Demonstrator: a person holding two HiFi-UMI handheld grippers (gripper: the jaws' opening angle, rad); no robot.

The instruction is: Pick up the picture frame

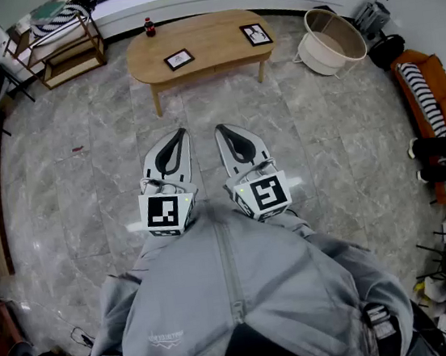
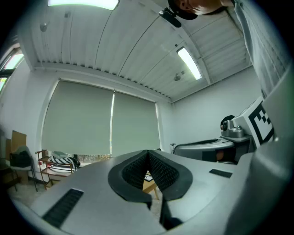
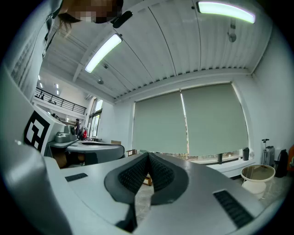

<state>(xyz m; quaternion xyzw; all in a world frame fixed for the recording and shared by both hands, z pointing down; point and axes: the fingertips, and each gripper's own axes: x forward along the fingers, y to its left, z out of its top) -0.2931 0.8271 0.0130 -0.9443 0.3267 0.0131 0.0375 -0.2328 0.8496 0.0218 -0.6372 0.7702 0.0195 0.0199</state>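
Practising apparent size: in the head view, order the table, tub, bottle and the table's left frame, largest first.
1. table
2. tub
3. frame
4. bottle
All sit about equally far from the camera, so nearness hardly skews this order.

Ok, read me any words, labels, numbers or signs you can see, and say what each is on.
Nothing here is readable.
Logo on the grey jacket: too small.
Picture frames on the table: too small.
Bottle label: too small.
Marker cubes on the left hand-held gripper and right hand-held gripper: square patterns, no letters.
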